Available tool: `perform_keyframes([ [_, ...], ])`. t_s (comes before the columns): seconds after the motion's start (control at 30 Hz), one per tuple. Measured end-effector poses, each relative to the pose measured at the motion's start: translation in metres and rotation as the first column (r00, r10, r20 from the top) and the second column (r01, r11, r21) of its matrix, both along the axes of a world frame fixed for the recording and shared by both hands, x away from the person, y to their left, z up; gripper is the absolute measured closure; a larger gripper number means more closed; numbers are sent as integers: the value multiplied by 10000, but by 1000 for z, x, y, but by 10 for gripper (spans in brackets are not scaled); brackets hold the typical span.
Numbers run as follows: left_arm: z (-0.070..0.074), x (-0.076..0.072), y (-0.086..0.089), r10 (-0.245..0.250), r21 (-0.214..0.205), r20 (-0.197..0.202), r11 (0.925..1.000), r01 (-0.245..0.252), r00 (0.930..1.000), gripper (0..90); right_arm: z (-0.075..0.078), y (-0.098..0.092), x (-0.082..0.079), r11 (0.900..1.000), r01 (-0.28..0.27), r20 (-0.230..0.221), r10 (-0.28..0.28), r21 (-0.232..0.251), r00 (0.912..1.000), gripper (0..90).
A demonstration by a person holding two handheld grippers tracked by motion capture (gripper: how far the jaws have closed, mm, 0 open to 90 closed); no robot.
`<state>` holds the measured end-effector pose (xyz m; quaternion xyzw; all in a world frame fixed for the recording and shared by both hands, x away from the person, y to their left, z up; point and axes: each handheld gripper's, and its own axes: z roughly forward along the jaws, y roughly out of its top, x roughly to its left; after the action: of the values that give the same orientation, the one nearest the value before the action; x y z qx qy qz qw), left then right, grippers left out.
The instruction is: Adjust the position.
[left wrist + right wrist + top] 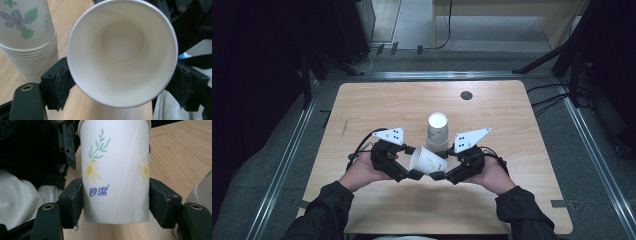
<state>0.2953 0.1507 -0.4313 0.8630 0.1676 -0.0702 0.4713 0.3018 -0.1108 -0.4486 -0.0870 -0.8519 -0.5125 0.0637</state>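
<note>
Sleeved forearms reach in over the table [377,210], each hand with a claw. Between them a paper cup [427,161] hangs above the table on its side, empty, white inside, printed with yellow daisies, green sprigs and blue characters "妙洁". Right claw [438,175] pinches it near the base; left claw [414,174] has its jaws at either side of the rim, seemingly touching without a clear squeeze. Behind stands a stack of cups [437,131], mouths up, flower-printed.

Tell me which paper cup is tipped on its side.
The single cup held between the two hand-held grippers, its open mouth facing left. The other cups stand nested in an upright stack on the table behind it.
</note>
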Motion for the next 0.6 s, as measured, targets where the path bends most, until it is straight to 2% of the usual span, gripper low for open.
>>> perform_keyframes([
  [0.07, 1, 0, 1, 38, -169, -73, 9998, -39, 10000, 176, 0, 1, 0, 10000, -36, 11, 36, 5, 10000, 336],
  [0.2, -1, 2, 2, 89, -247, -167, 9997, -93, 9998, 207, -1, 3, -1, 10000, -17, 20, 17, -70, 10000, 337],
  [0.47, -1, 1, 1, 169, -74, -56, 9998, -169, 9998, 232, -2, 4, -1, 9997, 7, 1, -7, -251, 10000, 336],
  [0.6, 1, 1, 1, 149, 0, 50, 9999, -149, 9999, 236, -3, 5, 0, 9998, 36, -99, -39, -220, 9999, 303],
])
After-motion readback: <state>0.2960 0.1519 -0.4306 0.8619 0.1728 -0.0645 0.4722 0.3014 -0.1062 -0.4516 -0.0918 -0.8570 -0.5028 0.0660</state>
